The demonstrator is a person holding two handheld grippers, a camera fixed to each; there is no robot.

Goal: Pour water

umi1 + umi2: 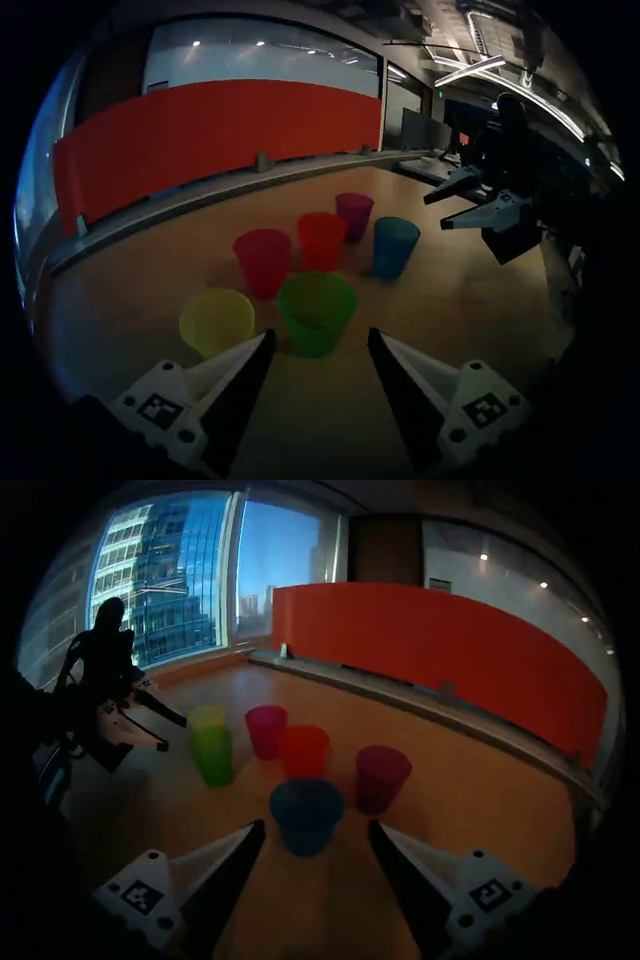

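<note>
my left gripper [320,332] is spread and empty before the green cup [317,312], my right gripper [314,824] the same before the blue cup [306,812]. other cups [262,260] crowd them on the table [456,312]; i fear a finger knocks a neighbour over.

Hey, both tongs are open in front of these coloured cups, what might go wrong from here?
The cups stand close together: the left tongs reaching round the green cup may knock the yellow cup beside it. Likewise the right tongs at the blue cup may nudge the purple cup. I cannot tell which cups hold water.
</note>
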